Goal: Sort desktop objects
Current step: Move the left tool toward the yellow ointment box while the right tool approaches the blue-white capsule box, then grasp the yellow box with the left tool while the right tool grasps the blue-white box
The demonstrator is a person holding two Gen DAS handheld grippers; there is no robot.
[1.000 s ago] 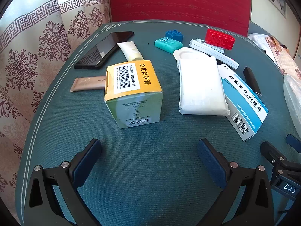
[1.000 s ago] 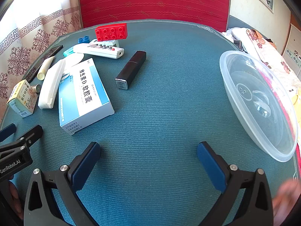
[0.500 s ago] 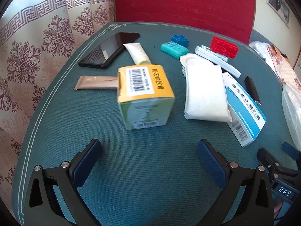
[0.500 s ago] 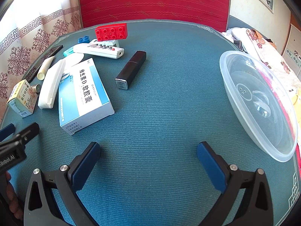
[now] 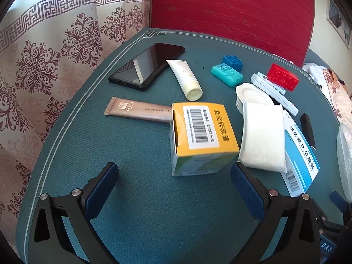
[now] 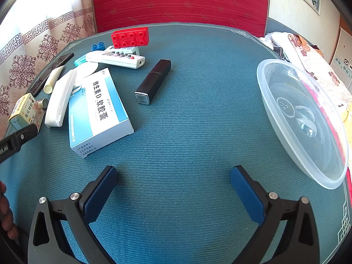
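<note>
We hold the left gripper [image 5: 173, 173] with its jaws spread wide and empty, lined up on the yellow-topped box [image 5: 202, 136], which stands on the green table [image 5: 143, 209] just ahead of the right-hand pad; we judge this the approach to a grasp. The right gripper [image 6: 173, 176] hovers equally wide over bare cloth, holding nothing. Only its view shows the clear plastic bowl [image 6: 308, 118] whole and empty, probably where sorted things go, and the black lipstick tube [image 6: 154, 81]; only the left view shows the brown sachet [image 5: 136, 110].
</note>
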